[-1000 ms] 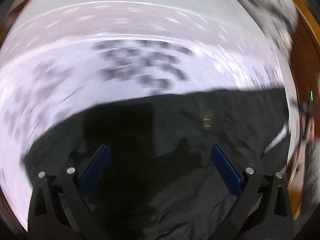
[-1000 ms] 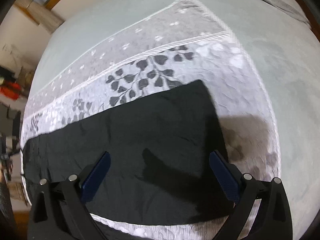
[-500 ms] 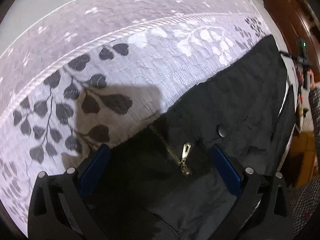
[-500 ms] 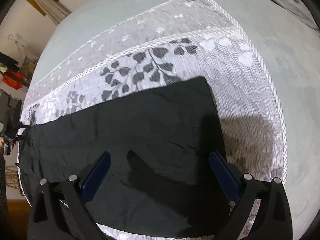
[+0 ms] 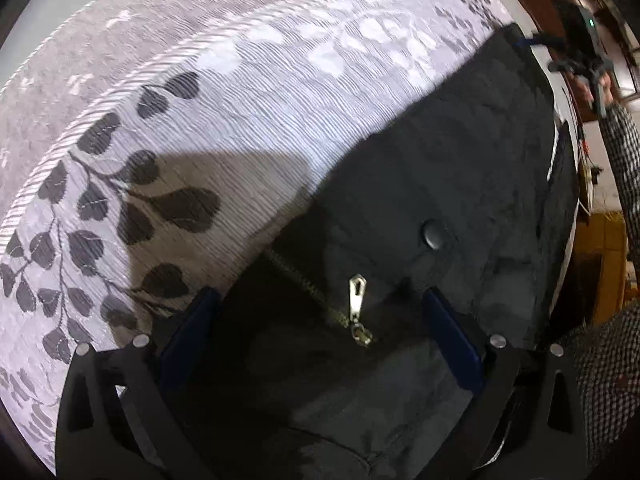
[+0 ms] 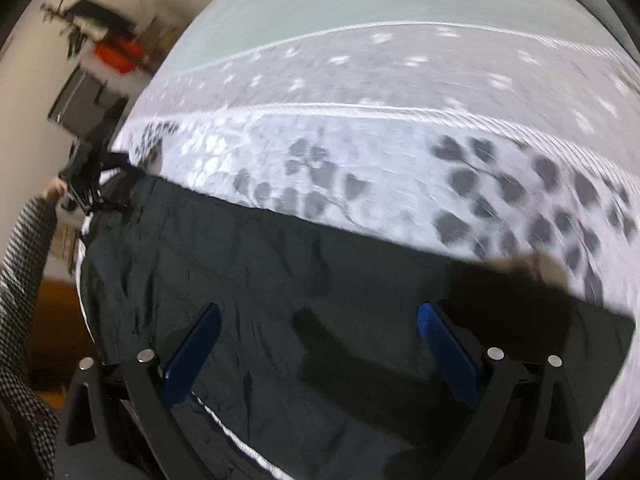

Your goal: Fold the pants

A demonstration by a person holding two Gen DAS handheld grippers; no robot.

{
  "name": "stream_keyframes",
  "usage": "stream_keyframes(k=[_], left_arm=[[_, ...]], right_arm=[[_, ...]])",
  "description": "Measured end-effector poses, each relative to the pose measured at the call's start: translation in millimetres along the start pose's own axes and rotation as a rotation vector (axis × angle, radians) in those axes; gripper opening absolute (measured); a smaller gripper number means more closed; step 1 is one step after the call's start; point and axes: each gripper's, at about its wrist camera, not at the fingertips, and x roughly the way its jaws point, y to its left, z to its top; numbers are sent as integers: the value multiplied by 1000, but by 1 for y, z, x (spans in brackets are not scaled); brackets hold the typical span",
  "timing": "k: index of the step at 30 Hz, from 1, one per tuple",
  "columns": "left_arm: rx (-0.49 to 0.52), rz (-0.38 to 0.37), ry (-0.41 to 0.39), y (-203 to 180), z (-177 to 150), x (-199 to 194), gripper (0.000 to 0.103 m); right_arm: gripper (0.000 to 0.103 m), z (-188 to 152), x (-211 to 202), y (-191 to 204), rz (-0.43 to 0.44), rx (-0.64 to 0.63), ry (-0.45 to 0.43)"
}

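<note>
Since half a second ago we have swung the right gripper (image 6: 318,344) leftward along the pants (image 6: 280,300), so the hem end slides to the right of its frame, while the left view has barely shifted. The pants lie flat and dark across the lower half of both frames on the leaf-patterned bedspread (image 5: 168,184), stretched lengthwise, probably laid out ready for a fold. In the left view the zipper pull (image 5: 356,292) and button (image 5: 435,235) sit at lower centre between the prongs of our left gripper (image 5: 320,328). Both grippers hover spread wide, holding nothing, presumably to seize cloth at either end.
</note>
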Motion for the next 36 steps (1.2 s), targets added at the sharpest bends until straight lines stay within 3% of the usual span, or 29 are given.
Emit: stream_keyframes(k=[4, 5, 6, 7, 8, 12, 17, 20, 22, 24, 25, 30, 36], left_arm=[[-22, -30, 3, -4, 3, 6, 98], [-39, -36, 1, -4, 4, 6, 94], [-49, -32, 3, -3, 5, 6, 89], [-56, 2, 7, 2, 5, 5, 71], [-53, 33, 9, 5, 5, 4, 63], [-28, 38, -7, -5, 3, 5, 57], [1, 69, -18, -16, -1, 8, 53], [22, 81, -26, -16, -14, -2, 44], [37, 99, -30, -22, -18, -2, 38], [42, 113, -39, -26, -25, -2, 35], [45, 121, -44, -31, -27, 0, 33], [65, 181, -99, -50, -46, -3, 24], [81, 230, -176, -76, -69, -11, 17]], right_arm=[[99, 23, 27, 19, -88, -115, 81], [99, 28, 33, 23, -90, -133, 103], [99, 31, 38, 24, -95, -151, 125], [99, 36, 45, 26, -117, -173, 142], [99, 41, 51, 28, -148, -196, 152], [99, 47, 78, 36, -168, -254, 245], [100, 45, 99, 47, -255, -358, 279], [82, 45, 95, 52, -249, -370, 265], [37, 45, 88, 58, -231, -380, 241], [13, 44, 81, 63, -249, -394, 215], [8, 42, 80, 67, -262, -408, 210], [4, 26, 77, 89, -340, -474, 167], [3, -8, 41, 119, -425, -523, 25]])
